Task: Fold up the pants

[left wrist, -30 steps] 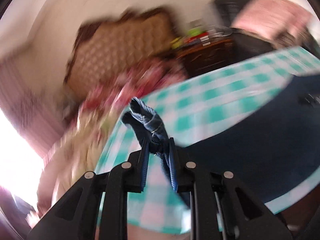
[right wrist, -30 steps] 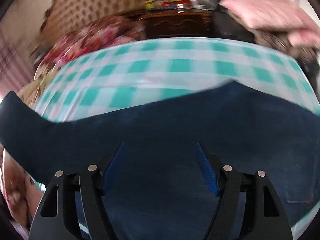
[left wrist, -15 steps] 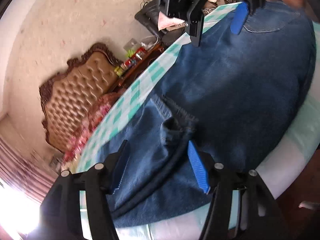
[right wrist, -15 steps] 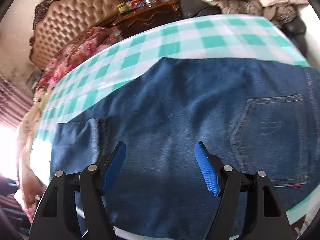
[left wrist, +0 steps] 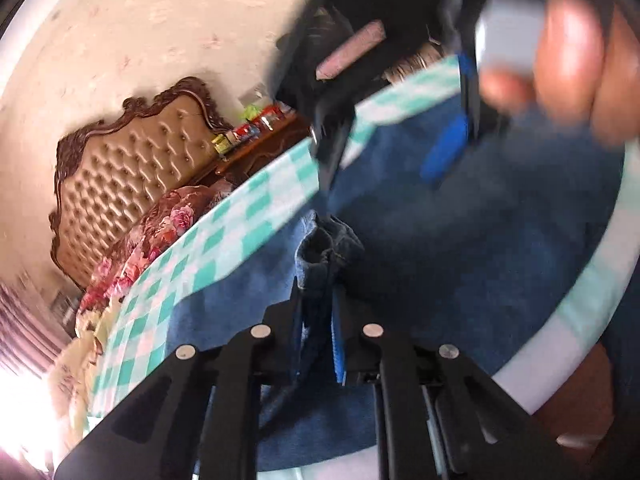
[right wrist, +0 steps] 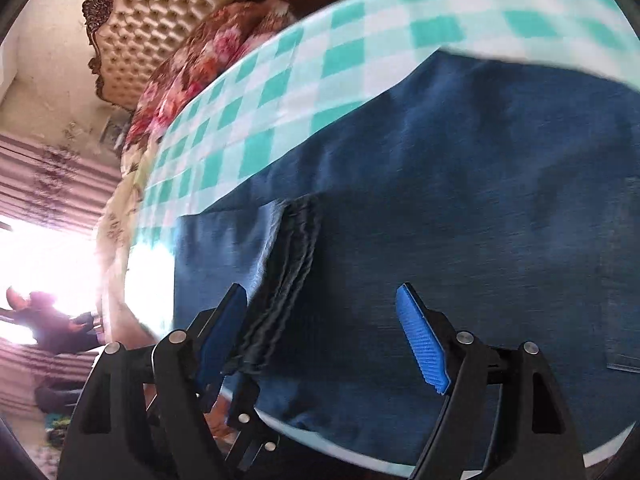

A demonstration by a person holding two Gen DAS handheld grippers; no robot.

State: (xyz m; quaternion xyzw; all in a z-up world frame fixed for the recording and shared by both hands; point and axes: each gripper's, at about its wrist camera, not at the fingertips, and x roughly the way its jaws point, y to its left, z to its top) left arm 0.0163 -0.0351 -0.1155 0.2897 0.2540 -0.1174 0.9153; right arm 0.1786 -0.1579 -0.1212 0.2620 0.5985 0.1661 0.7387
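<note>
Dark blue jeans [left wrist: 460, 260] lie folded on the green-and-white check tablecloth [left wrist: 240, 220]. My left gripper [left wrist: 318, 294] is low at the near edge. Its jaws are closing, and a bunched hem [left wrist: 326, 248] stands pinched between the pads. In the right wrist view, the jeans [right wrist: 460, 220] fill the frame, with the hem band [right wrist: 288, 264] running toward the camera. My right gripper [right wrist: 320, 334] hovers just over the denim. Its jaws are opening and nothing is between them. The right gripper [left wrist: 388, 152] also appears blurred at the top of the left wrist view, with a hand [left wrist: 572, 60] on it.
The rounded table edge [left wrist: 580, 300] curves along the right. Behind the table stand a tufted headboard [left wrist: 132, 172], floral bedding [left wrist: 160, 224] and a wooden cabinet [left wrist: 256, 136] with small items. A bright window [right wrist: 48, 248] glares at the left.
The left gripper carried a denim end down onto the folded jeans, opened over it, and has now closed on the hem again. The right gripper has tipped down and shifted left toward the hem.
</note>
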